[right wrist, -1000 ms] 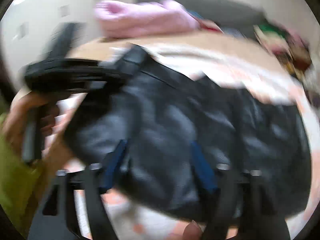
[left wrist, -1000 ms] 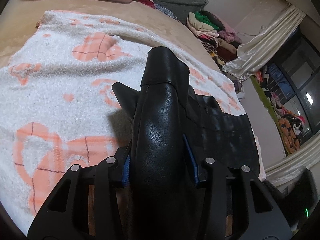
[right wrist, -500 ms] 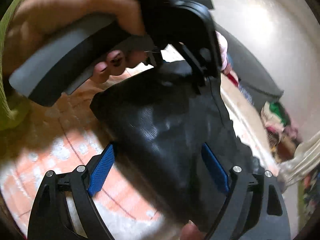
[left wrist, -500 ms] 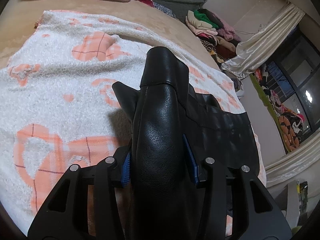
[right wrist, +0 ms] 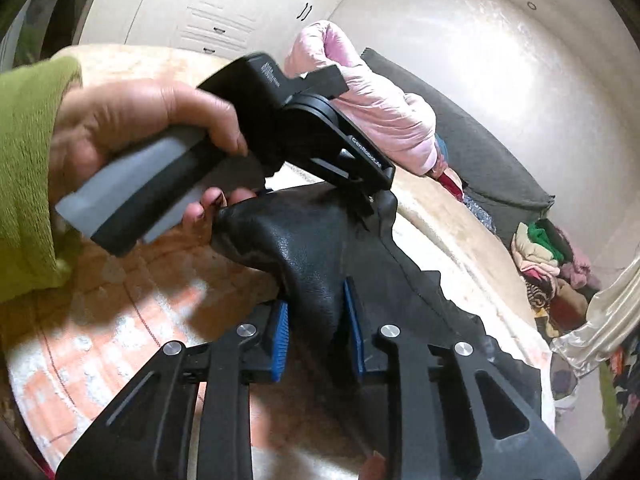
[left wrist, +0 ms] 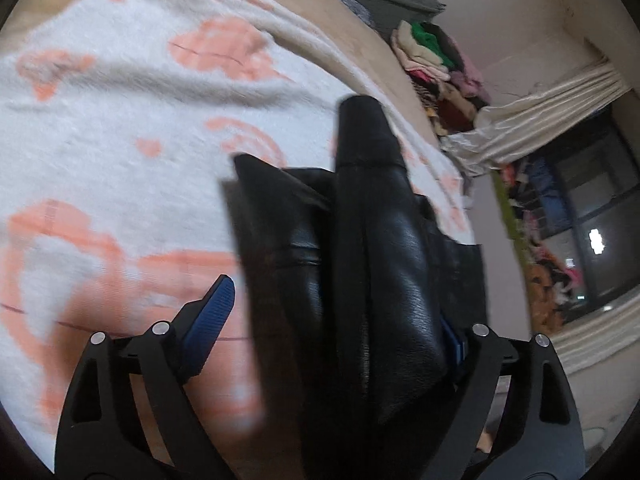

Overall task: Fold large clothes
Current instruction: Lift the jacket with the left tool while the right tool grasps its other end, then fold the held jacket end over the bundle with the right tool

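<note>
Two grippers: both working one black leather garment (left wrist: 384, 264) on the white-and-peach blanket (left wrist: 120, 152).
Left gripper (left wrist: 336, 320): jaws opening wide, left pad clear, garment lying between them.
Right gripper (right wrist: 316, 328): jaws closing, blue pads pinching a leather fold.
Left hand (right wrist: 132, 120): green sleeve, gripping its handle.

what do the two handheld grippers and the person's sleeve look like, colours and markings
Both grippers, left gripper and right gripper, have matte black skeletal finger frames with triangular cutouts, silver round rivets and ribbed blue pads. Seen from the right wrist, the left one has a grey and black pistol-style handle and a black body with small white lettering. The sleeve is fuzzy lime green.
</note>
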`<state>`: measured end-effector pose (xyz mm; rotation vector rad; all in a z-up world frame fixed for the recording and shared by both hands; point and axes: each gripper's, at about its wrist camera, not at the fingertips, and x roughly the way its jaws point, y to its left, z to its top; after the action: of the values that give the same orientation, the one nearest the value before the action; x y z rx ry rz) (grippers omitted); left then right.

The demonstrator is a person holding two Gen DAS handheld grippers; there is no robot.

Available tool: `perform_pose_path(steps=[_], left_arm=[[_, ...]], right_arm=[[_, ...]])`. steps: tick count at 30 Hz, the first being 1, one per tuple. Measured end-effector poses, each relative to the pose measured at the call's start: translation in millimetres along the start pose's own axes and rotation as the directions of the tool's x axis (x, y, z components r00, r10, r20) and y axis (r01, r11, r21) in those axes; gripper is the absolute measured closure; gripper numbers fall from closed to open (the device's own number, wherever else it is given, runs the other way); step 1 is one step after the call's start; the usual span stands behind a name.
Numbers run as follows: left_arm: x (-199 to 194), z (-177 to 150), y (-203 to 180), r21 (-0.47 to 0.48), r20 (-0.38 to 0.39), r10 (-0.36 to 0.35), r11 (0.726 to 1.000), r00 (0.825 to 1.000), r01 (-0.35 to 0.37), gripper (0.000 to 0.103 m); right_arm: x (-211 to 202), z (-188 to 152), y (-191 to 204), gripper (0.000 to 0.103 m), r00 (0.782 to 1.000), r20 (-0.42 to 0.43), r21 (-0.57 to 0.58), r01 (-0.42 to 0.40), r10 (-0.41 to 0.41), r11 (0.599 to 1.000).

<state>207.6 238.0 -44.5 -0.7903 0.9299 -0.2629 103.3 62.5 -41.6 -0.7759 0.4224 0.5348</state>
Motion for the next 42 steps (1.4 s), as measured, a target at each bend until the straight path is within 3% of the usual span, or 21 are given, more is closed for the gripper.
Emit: perform_pose_path(steps=[1,2,5,7,13,22,31,34,38,42], left_arm=[[0.2,-0.4,-3.8,0.003,0.003,-0.011,1.000,1.000,0.011,0.045],[-1.3,-1.5,-10.4,0.014,0.013,-0.007,1.000,1.000,0.007,0.054],[-12.4,-3.9,-36.4,0.061,0.067,0.017,0.998,0.998,-0.021,0.069],[-20.6,-5.4,-60.7,0.100,0.104,0.033,0.994,0.994,-0.043,0.071],[-19.7,-7.4,-156.9,0.279,0.149,0.073,0.954,0.986,-0.113,0.071],[45.9,-28.7,-283.3,0.460,0.122,0.118,0.873,0.986,-0.161,0.068],[112.2,-55.4,-338.0,0.543,0.082,0.171,0.818,0.982,-0.188,0.058],[129.5,-61.4,-345.3,0.554,0.060,0.182,0.812,0.981,-0.184,0.054],[141.4,-60.9,-345.0,0.535,0.025,0.151,0.833,0.988,-0.141,0.053],[125.9,-58.0,-331.0,0.534,0.086,0.157,0.827,0.984,-0.179,0.050]], right_arm=[[-2.3,-0.4,-4.0,0.080,1.000,0.003,0.014,-0.006,0.006,1.000],[-5.4,-1.1,-5.0,0.080,1.000,0.005,0.028,-0.015,0.014,0.999],[-16.2,1.5,-9.8,0.080,0.999,0.031,0.072,-0.022,0.020,0.997],[-29.6,1.8,-16.2,0.080,0.998,0.055,0.105,-0.030,0.025,0.994],[-61.6,-16.1,-75.5,0.081,0.993,0.116,0.281,-0.047,0.015,0.959],[-113.3,-70.9,-151.3,0.086,0.987,0.139,0.467,0.004,-0.078,0.884],[-132.8,-129.0,-192.2,0.086,0.990,0.090,0.590,0.037,-0.111,0.806],[-130.3,-150.0,-201.2,0.086,0.993,0.079,0.657,0.009,-0.082,0.754],[-120.3,-177.0,-210.5,0.086,0.998,0.059,0.745,-0.029,-0.023,0.666],[-107.9,-210.5,-218.6,0.086,0.999,0.033,0.829,-0.050,0.040,0.558]])
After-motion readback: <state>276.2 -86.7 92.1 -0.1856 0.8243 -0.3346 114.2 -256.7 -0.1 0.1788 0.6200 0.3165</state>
